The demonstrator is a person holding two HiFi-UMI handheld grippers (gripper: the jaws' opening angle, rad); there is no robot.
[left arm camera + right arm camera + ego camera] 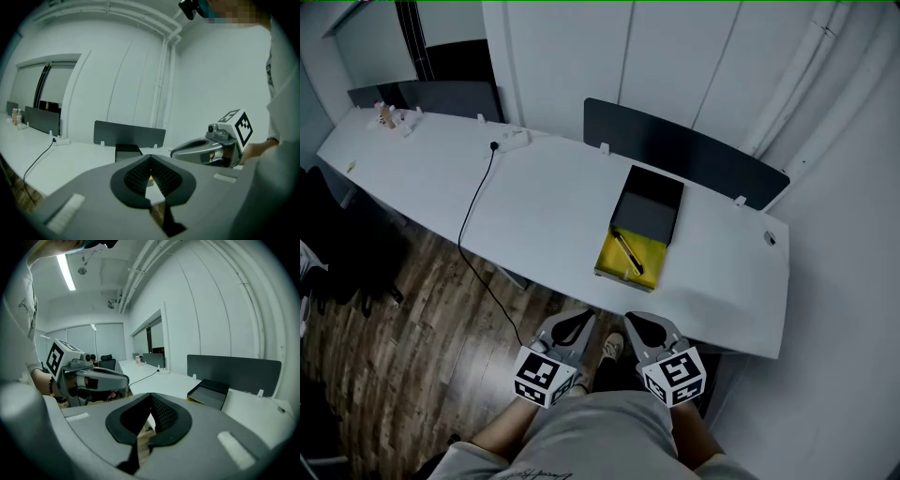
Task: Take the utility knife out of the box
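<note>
In the head view an open box (656,248) lies on the white table (544,206). Its yellow front half holds the dark, slim utility knife (627,251), and its black half (649,206) lies behind. Both grippers hang below the table's near edge, above my lap and apart from the box. My left gripper (584,319) (150,158) is shut and empty. My right gripper (631,319) (151,395) is shut and empty too. The left gripper view shows the box's black part (127,152) ahead, and in the right gripper view the box (208,393) is off to the right.
A black cable (478,202) runs from a white power strip (514,138) across the table and down to the wooden floor (412,319). A dark divider panel (684,150) stands behind the box. Small items (389,117) sit at the far left end.
</note>
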